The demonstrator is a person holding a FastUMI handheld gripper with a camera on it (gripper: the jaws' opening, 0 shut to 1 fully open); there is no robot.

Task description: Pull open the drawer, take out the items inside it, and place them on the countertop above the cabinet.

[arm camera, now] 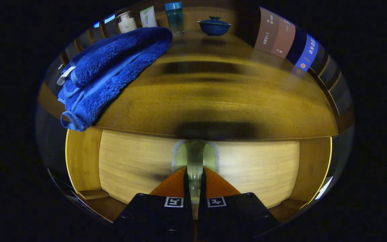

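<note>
My gripper point(195, 181) is shut on a pale, translucent greenish item point(195, 158) that sticks out ahead of the fingertips. The item hangs over the open drawer point(82, 161), whose light bamboo floor point(254, 168) and side walls spread below and beyond the fingers. Above the drawer, the wooden countertop point(213, 101) stretches away from its front edge. A folded blue towel point(109, 74) lies on the countertop's left part, with one corner hanging over the front edge.
At the back of the countertop stand a white pump bottle point(126, 23), a white tube point(148, 16), a blue-capped clear bottle point(174, 18) and a lidded blue bowl point(214, 26). Several books point(286, 40) stand upright at the back right.
</note>
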